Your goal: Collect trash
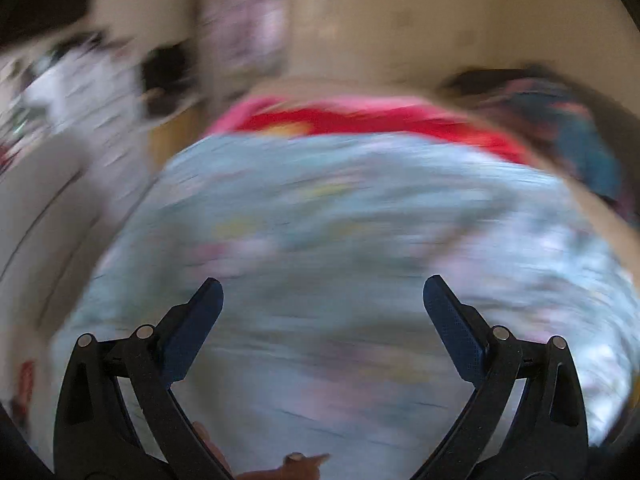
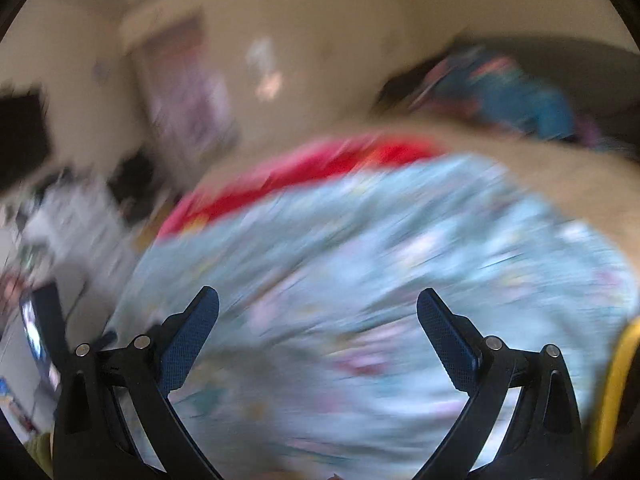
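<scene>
The left gripper (image 1: 323, 292) has its jaws wide apart with nothing between them. The right gripper (image 2: 318, 302) is wide apart and empty too. Both hang over a bed with a light blue flowery sheet (image 1: 340, 240). Past the sheet lies a red blanket (image 1: 360, 118), and farther off a dark blue heap of cloth (image 2: 520, 100) by the cream wall (image 2: 320, 20).

Both pictures are smeared (the cameras look to be swinging fast). I cannot find any trash, so I cannot tell where it is, which way it points or how its long side runs. The best thing now is to slow down, hold steady and look for it.
</scene>
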The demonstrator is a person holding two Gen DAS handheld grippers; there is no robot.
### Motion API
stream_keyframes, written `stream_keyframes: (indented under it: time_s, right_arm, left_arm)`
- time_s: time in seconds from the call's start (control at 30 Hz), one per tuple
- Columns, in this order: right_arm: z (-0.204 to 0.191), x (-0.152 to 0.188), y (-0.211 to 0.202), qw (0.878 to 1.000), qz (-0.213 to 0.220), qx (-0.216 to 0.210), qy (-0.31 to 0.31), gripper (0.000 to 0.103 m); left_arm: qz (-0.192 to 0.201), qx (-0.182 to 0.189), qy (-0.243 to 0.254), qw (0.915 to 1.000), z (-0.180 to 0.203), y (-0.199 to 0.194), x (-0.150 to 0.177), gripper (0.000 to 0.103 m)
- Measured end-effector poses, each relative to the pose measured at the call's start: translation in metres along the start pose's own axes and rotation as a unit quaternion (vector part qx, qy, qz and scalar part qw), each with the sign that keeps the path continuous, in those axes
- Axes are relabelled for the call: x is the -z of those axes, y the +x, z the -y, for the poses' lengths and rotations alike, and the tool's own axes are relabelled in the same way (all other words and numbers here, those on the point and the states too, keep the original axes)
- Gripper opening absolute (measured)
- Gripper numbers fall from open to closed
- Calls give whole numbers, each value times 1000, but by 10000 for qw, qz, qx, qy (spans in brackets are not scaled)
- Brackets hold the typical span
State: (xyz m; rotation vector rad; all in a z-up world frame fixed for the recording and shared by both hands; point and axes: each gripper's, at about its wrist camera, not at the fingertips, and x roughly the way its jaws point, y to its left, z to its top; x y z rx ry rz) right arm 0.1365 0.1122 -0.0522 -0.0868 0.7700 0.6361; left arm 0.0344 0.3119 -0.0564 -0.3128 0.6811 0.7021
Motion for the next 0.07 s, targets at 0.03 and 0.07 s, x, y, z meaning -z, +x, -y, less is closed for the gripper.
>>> stream_keyframes:
  time_s: [0.03, 0.07]
  right_arm:
    - [-24, 1, 33, 9991, -362, -128, -192, 97]
    - [-24, 1, 33, 9991, -362, -128, -192, 97]
  left_arm:
    - [-151, -164, -143, 9996, -19, 15, -3, 92]
    - [-316, -329, -314, 9985, -38, 32, -6, 92]
